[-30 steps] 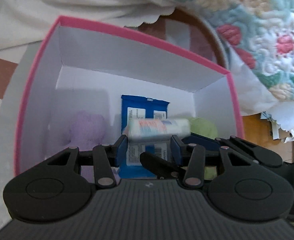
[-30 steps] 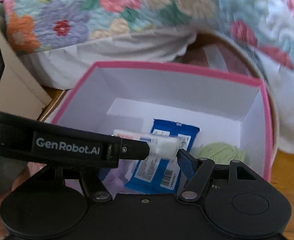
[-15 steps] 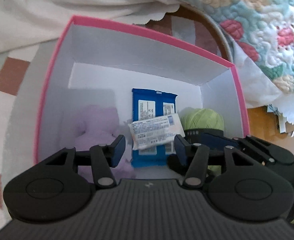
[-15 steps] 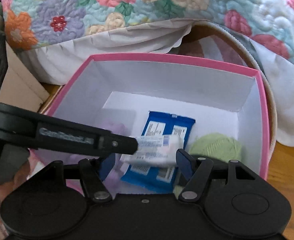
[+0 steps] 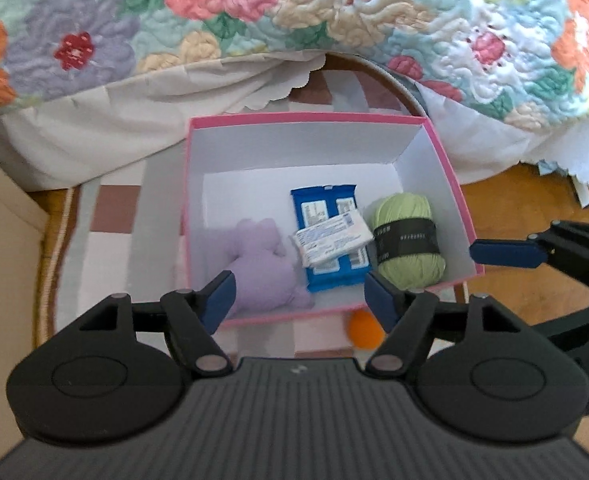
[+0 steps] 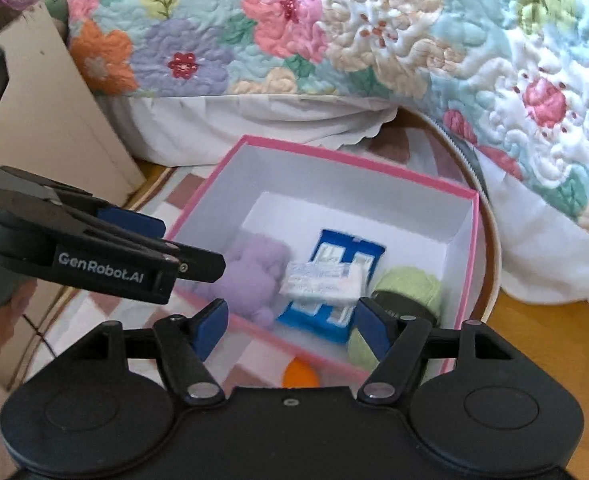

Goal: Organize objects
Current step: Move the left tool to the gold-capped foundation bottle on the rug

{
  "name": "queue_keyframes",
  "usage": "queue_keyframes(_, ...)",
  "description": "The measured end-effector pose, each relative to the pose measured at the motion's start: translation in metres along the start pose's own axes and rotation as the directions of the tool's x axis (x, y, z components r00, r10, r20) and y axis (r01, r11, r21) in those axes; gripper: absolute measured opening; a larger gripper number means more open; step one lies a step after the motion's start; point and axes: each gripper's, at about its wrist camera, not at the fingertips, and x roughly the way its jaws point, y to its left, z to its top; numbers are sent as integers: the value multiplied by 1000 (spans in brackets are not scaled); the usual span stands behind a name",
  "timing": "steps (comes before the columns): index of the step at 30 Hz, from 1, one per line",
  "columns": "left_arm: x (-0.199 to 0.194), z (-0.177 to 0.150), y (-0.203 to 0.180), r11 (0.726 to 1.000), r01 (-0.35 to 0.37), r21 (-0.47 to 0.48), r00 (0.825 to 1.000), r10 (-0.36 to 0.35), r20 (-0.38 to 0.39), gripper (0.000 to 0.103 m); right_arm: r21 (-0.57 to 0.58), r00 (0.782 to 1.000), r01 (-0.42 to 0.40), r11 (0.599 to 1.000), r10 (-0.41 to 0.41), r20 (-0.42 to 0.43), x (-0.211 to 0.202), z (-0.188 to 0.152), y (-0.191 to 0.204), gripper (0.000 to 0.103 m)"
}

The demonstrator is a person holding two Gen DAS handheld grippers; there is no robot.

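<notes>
A floral quilted bedspread (image 5: 294, 20) is hanging over a checked rug (image 5: 114, 208) on a wooden floor, and on that rug you are looking down at a square pink-rimmed cardboard box with white inner walls (image 5: 294, 148). Inside it, a lilac plush toy (image 5: 262, 264) is lying at the left, a blue foil packet with white labels (image 5: 326, 216) is lying flat in the middle, and a skein of light green yarn with a black band (image 5: 408, 240) is resting against the right wall. A small white printed packet (image 5: 334, 238) is lying tilted across the blue one, touching it and just beside the yarn. An orange ball (image 5: 364, 330) is sitting on the rug just outside the near wall.

You are holding the left gripper (image 5: 300, 298) above the near edge of the box; its jaws are opening and nothing is between them. The right gripper (image 6: 290, 326) is hovering over the same edge, its jaws also spreading, empty, with the white packet lying below and beyond the blue pads (image 6: 210, 326). A beige cardboard panel (image 6: 54, 120) is leaning by the bed on the left.
</notes>
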Motion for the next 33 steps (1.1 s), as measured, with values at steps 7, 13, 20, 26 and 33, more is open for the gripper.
queue_keyframes(7,-40,-21,-8,999,-8,51,1000,7,11,73,-15,1000,-14,1000,14,10,-35,-14,14,75)
queue_keyframes(13,-71,-46,-16,994,-26,109,999,21,40,75,-8,999,-43,999,43,-1,-74,-27,25,75)
queue_keyframes(20,-92,-79,-23,988,-30,151,999,25,31,78,-71,998,-49,996,52,36,-117,-52,42,75)
queue_keyframes(26,-90,-112,-29,987,-9,160,1000,11,-9,80,-75,998,-58,996,59,15,-124,-87,44,76)
queue_keyframes(33,-72,-147,-40,988,30,149,999,-26,-32,80,-22,991,-132,991,131,-26,-113,-133,31,76)
